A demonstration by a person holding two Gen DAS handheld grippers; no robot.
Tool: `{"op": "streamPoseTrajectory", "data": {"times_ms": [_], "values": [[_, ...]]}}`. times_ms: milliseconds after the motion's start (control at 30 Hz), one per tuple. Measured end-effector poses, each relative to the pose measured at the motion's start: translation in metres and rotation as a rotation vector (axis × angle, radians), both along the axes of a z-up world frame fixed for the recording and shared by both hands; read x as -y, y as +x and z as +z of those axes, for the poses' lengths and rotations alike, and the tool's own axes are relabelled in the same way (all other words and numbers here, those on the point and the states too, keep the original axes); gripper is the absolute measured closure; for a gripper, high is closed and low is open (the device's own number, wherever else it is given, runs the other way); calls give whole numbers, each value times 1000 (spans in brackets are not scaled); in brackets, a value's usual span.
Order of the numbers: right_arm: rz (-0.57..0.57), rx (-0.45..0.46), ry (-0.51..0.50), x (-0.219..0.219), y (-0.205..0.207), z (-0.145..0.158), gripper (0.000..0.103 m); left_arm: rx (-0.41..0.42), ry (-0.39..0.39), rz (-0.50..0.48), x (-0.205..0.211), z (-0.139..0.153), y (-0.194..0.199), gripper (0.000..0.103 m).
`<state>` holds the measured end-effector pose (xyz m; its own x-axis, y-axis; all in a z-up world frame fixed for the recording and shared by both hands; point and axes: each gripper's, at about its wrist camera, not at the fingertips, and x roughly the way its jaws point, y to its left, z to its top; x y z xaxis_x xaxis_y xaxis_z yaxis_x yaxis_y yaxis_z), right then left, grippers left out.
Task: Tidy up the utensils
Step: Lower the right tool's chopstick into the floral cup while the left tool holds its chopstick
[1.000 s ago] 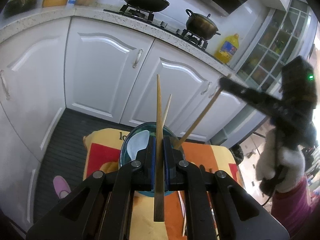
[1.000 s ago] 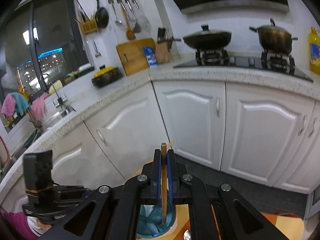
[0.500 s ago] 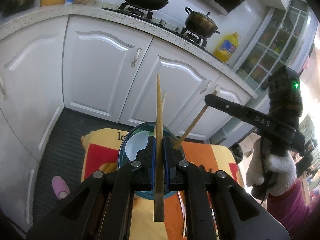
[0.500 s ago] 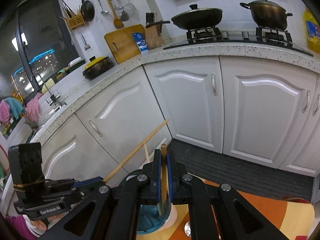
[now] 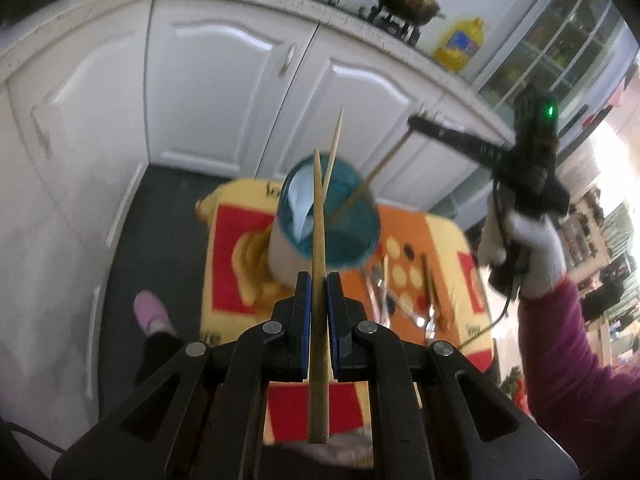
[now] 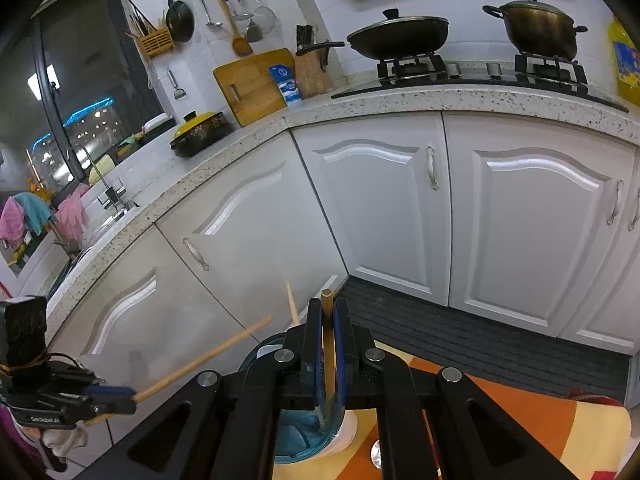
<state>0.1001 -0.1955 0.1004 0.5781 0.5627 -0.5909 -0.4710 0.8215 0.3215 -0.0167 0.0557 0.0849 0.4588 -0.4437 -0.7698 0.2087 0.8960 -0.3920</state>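
Observation:
A blue-rimmed white utensil cup (image 5: 320, 232) stands on a red, orange and yellow cloth (image 5: 232, 256). One wooden chopstick (image 5: 334, 148) leans inside it. My left gripper (image 5: 318, 280) is shut on a wooden chopstick (image 5: 319, 320), its tip over the cup. My right gripper (image 6: 328, 312) is shut on another wooden chopstick (image 6: 329, 360) whose lower end is inside the cup (image 6: 304, 436). In the left wrist view the right gripper (image 5: 416, 122) holds its chopstick (image 5: 372, 178) slanting down into the cup. The left gripper (image 6: 124, 394) also shows in the right wrist view.
Several metal utensils (image 5: 404, 296) lie on the cloth right of the cup. White cabinet doors (image 6: 380, 208) and a stone counter (image 6: 440, 100) with pots stand behind. A dark floor mat (image 6: 480, 332) lies below. A pink slipper (image 5: 150, 312) is on the floor.
My left gripper has pulled back and risen, so the cup now shows in full ahead of it. My right gripper has lowered its chopstick into the cup.

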Motion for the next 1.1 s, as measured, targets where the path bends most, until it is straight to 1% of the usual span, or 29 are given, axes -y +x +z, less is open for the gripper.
{"op": "streamPoseTrajectory", "data": {"times_ms": [67,167,333,467,633,800,933,1100], "values": [[0,-2,5,0,0,-1,98,-41,22,-6,1,-4,-6,97],[-2,-7,12,-1,-1,-2,98,-99,21,-24,5,-11,-9,97],[8,-8,11,-3,-1,-2,98,-119,45,-27,10,-11,-1,97],[9,-9,5,-2,-2,-2,98,-169,69,-30,12,-14,6,97],[4,-16,11,-1,0,-4,98,-218,103,-55,18,-5,16,97],[5,-18,17,-2,1,-4,98,-275,107,-60,22,-2,37,97],[7,-20,19,-3,2,-4,98,-265,108,-48,25,5,59,97],[1,-23,32,-4,6,-5,98,-224,49,-22,28,8,94,97]]}}
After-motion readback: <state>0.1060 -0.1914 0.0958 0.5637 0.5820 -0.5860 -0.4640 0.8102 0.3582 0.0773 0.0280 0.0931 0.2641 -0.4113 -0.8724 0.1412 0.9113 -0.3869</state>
